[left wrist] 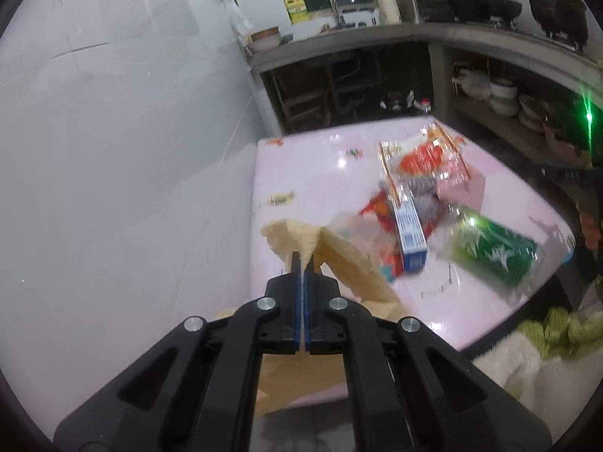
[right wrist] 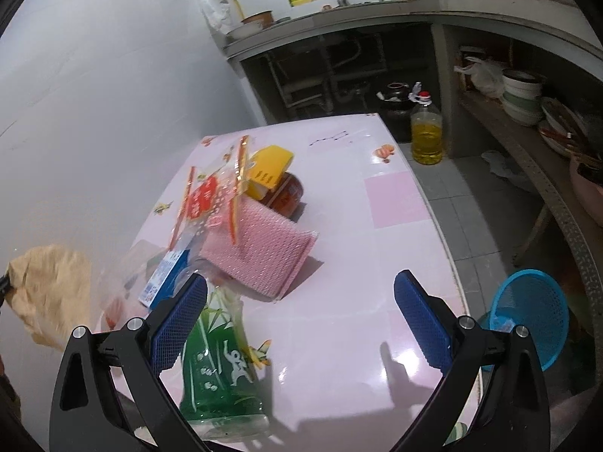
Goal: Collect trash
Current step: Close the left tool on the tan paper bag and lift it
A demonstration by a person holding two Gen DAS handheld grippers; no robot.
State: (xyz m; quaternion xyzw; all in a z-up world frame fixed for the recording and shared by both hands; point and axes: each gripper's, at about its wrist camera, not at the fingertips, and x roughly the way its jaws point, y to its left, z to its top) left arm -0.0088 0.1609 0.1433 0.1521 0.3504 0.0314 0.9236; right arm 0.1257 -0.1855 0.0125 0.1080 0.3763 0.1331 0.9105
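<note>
Trash lies heaped on a pink table ahead of both grippers. From the left wrist view, the left gripper has its blue pads pressed together on a fold of tan paper bag, which stands up from the fingertips and trails down past them on the right, lifted off the table. Beyond its tips and to the right sit a blue and white carton, a clear packet with a red label and, nearer on the right, a green plastic bag; this part is blurred. From the right wrist view, the right gripper is spread wide with nothing between its pads, hanging over the near part of the table. Its left finger sits over the top of the green plastic bag, which lies flat and runs toward the camera; I cannot tell whether it touches it. Just ahead of that finger lies a folded pink mesh cloth, with the clear packet leaning on its far edge, a yellow box behind that and a brown jar beside the box. The carton lies left of the same finger. Far left, the paper bag hangs by the wall. Right of the right finger, off the table's edge, a blue basket sits low down.
</note>
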